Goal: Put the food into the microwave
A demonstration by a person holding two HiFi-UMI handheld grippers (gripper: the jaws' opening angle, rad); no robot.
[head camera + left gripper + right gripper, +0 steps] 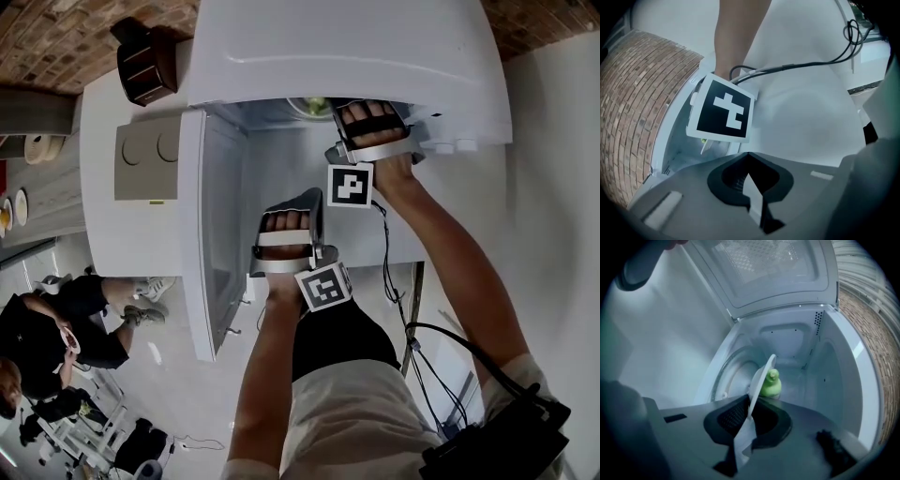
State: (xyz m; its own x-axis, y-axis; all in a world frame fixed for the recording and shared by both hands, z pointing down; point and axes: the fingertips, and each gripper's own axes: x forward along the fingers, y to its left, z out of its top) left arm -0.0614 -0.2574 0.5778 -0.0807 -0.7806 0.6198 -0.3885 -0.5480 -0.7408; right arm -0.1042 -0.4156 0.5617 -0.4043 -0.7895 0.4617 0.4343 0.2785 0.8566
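A white microwave (375, 56) stands with its door (211, 244) swung open to the left. My right gripper (367, 120) reaches into the cavity (797, 348), shut on the rim of a white plate (761, 376) that shows edge-on. On the plate is a green pear-shaped piece of food (771, 383), a glimpse of which also shows in the head view (314, 105). The plate hangs over the turntable ring (733, 376). My left gripper (286, 216) hangs lower, in front of the opening, its fingers (751, 190) together with nothing between them. It looks at the right gripper's marker cube (723, 110).
A dark wooden box (148, 61) and a grey panel with two round dials (145, 159) lie left of the microwave. A brick wall (66, 37) runs behind. A black cable (394, 272) trails from the right gripper. A person (56, 337) sits on the floor, lower left.
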